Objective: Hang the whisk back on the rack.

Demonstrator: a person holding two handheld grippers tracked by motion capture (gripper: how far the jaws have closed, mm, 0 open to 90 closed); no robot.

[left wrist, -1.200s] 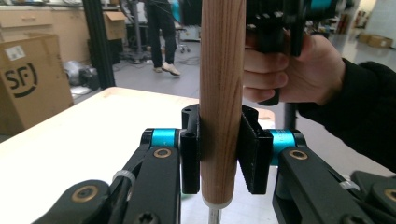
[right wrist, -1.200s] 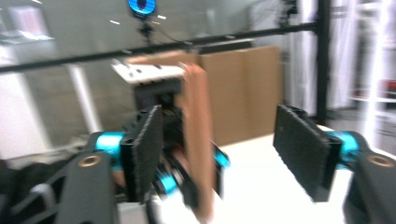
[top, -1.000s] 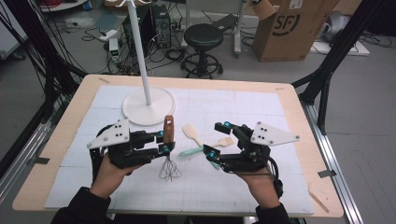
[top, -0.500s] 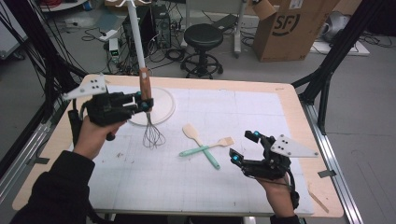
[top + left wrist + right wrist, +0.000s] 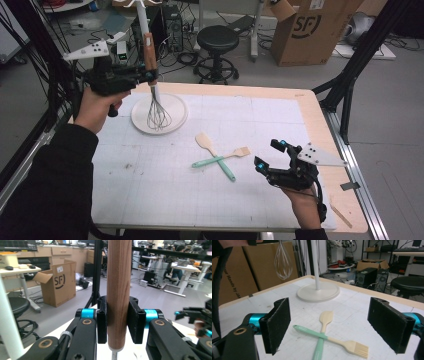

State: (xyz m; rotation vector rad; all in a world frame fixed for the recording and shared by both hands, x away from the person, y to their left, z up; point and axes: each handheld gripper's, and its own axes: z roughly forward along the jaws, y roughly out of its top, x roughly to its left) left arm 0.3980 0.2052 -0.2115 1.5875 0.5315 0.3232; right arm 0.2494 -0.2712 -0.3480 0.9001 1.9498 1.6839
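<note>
Left gripper (image 5: 148, 76) pinches the whisk (image 5: 156, 107) by its wooden handle, wires hanging above the round white stand base (image 5: 175, 120). Right gripper (image 5: 270, 156) jaws spread wide, just been opening, nothing between them, near the crossed spatula (image 5: 216, 155) and brush (image 5: 227, 156) on the table (image 5: 280, 107).
</note>
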